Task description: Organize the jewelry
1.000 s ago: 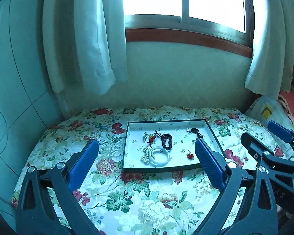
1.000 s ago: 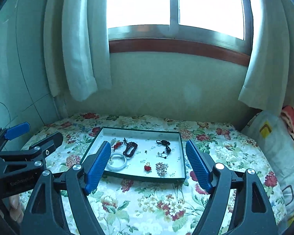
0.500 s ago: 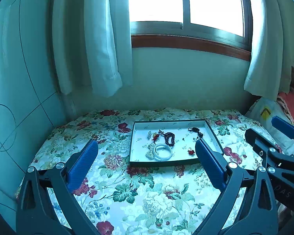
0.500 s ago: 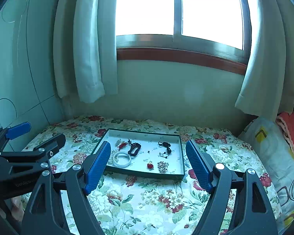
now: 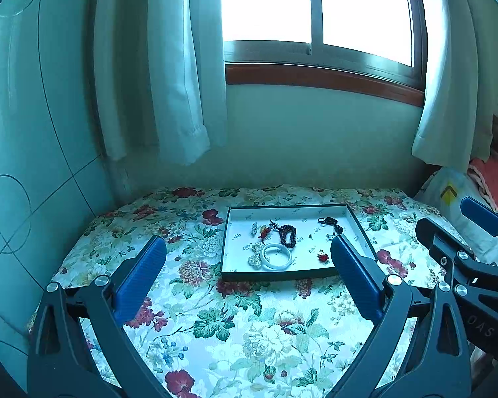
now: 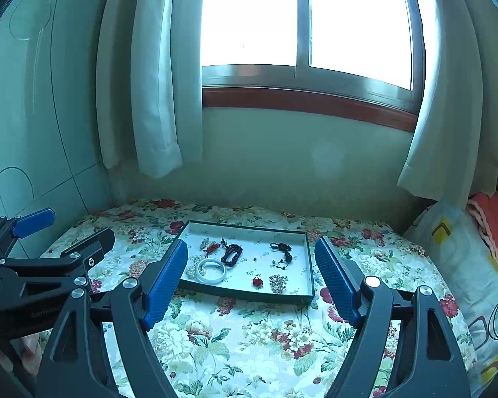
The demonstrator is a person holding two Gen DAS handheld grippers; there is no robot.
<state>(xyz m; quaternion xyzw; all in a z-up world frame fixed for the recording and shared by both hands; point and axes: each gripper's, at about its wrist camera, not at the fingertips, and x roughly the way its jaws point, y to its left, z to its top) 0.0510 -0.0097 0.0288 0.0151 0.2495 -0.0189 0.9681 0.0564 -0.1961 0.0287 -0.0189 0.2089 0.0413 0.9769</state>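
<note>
Viewing from the left wrist: left gripper [image 5: 247, 258] hanging spread and empty, short of jewelry tray [image 5: 360, 224] lying on floral bedspread [image 5: 215, 325]; white bangle [image 5: 277, 256] sitting inside, near front wall. Viewing from the right wrist: right gripper [image 6: 250, 260] hovering spread, empty; dark bead bracelet [image 6: 231, 254] lying mid-tray beside bangle; red charm [image 6: 257, 281] resting near front wall.
</note>
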